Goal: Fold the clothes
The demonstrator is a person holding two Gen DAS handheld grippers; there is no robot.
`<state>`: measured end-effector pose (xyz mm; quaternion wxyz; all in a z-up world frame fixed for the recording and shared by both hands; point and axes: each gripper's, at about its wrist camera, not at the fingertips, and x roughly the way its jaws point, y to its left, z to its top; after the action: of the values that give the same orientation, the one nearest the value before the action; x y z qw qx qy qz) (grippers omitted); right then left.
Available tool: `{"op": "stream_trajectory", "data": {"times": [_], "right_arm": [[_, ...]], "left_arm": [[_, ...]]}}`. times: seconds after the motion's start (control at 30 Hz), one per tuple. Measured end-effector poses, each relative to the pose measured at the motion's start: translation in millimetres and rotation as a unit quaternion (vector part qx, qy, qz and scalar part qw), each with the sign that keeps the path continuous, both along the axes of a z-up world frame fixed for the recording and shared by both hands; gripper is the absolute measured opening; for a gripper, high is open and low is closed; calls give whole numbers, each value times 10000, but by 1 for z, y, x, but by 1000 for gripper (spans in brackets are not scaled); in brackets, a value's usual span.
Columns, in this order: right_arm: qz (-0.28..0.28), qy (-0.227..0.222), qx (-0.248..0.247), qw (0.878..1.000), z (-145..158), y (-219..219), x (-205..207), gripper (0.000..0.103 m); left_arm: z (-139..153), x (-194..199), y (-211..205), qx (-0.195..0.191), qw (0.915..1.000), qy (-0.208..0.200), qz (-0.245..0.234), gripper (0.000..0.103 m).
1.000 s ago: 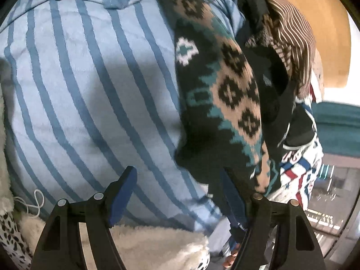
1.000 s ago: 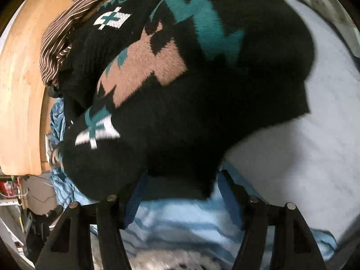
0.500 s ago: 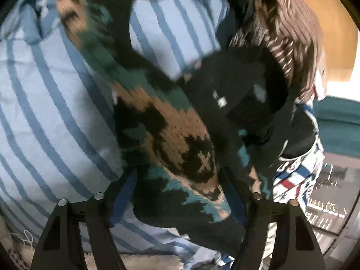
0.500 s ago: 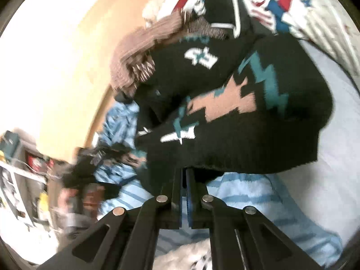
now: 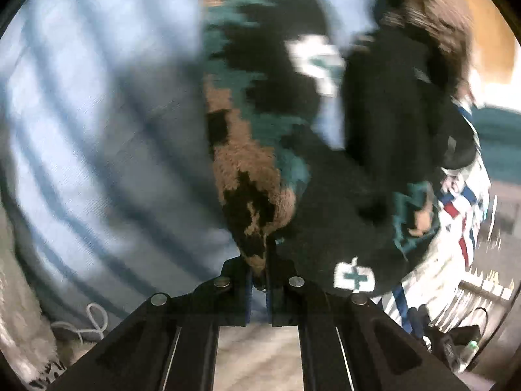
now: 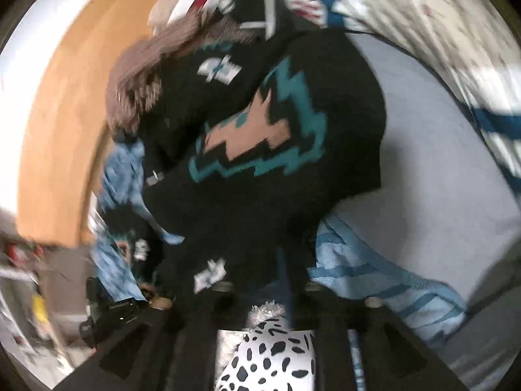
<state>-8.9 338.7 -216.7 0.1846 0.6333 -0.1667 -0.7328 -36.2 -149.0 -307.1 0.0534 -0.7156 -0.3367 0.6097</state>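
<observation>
A black knit sweater [image 5: 325,228] with teal, tan and white patterns hangs bunched in front of the left wrist camera. My left gripper [image 5: 259,280] is shut on a tan-and-black fold of it. In the right wrist view the same sweater [image 6: 267,137] spreads over the pile and drapes over my right gripper [image 6: 286,280]. That gripper is shut on the sweater's lower edge, with its fingertips mostly hidden by the knit. Both views are blurred by motion.
A light blue striped garment [image 5: 97,130] lies under the sweater, also seen as the striped garment [image 6: 374,277]. A brown striped garment [image 6: 140,81], a red-white-blue quilt [image 6: 423,16], a spotted white fabric [image 6: 270,352], a grey sheet [image 6: 423,163] and a wooden headboard [image 6: 58,114] surround them.
My left gripper went from open around the sweater to shut on it. My right gripper closed on the sweater a half second ago and stays shut; the sweater has been drawn up and shifted.
</observation>
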Motion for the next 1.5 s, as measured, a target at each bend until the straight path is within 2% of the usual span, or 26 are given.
{"op": "stream_trajectory", "data": {"times": [0.07, 0.2, 0.3, 0.4, 0.5, 0.57, 0.63, 0.67, 0.73, 0.83, 0.9, 0.93, 1.0, 1.07, 1.2, 1.27, 1.33, 1.4, 1.5], "right_arm": [[215, -129, 130, 9996, -9, -19, -9, 41], [437, -282, 499, 9974, -18, -37, -21, 49], [524, -450, 655, 9955, -27, -38, -23, 50], [377, -514, 729, 9953, -26, -31, -16, 50], [142, -372, 602, 9974, -10, -19, -6, 50], [17, -212, 490, 9986, 8, -12, 2, 50], [-113, -72, 261, 9996, 24, -4, 9, 50], [-168, -31, 104, 9998, 30, -1, 12, 50], [-235, 72, -193, 9995, 42, 2, 16, 50], [-220, 182, -298, 9991, 49, -2, 16, 50], [-223, 207, -340, 9990, 47, -5, 15, 50], [-253, 232, -358, 9988, 45, -6, 16, 50], [-356, 294, -321, 9984, 36, -3, 19, 50], [-506, 331, -228, 9979, 22, 4, 25, 50], [-813, 94, -61, 9966, -29, 18, 44, 47], [-950, -201, -109, 9952, -57, 23, 49, 44], [-1104, -421, -206, 9928, -81, 25, 52, 42], [-1267, -510, -349, 9900, -96, 23, 53, 41], [-1464, -527, -576, 9861, -106, 17, 47, 41]], "left_arm": [[-7, 3, -9, 144, 9996, -120, 194, 6], [5, 0, -13, -129, 9998, 151, 88, 6], [5, -1, -13, -163, 9997, 164, 32, 6], [0, -2, -13, -106, 9999, 94, 40, 6], [0, -5, -11, 11, 10000, -60, 1, 7], [9, -10, -13, 182, 9995, -206, 123, 25], [22, -14, -15, 401, 9986, -207, 268, 66], [35, -16, -16, 514, 9981, -56, 329, 70], [57, -18, -17, 632, 9971, 209, 370, 70], [90, -18, -20, 698, 9947, 636, 397, 70], [105, -25, -29, 729, 9928, 787, 536, 70], [108, -23, -12, 746, 9920, 826, 600, 70], [118, -17, -9, 741, 9907, 890, 715, 70], [120, -13, -11, 558, 9910, 963, 745, 70], [85, -17, -5, -38, 9954, 789, 535, 70], [69, -19, -4, 16, 9967, 618, 525, 69], [52, -21, -3, 70, 9977, 446, 515, 61], [36, -23, -2, 124, 9983, 274, 505, 55], [12, -26, -1, 205, 9986, 16, 489, 54]]}}
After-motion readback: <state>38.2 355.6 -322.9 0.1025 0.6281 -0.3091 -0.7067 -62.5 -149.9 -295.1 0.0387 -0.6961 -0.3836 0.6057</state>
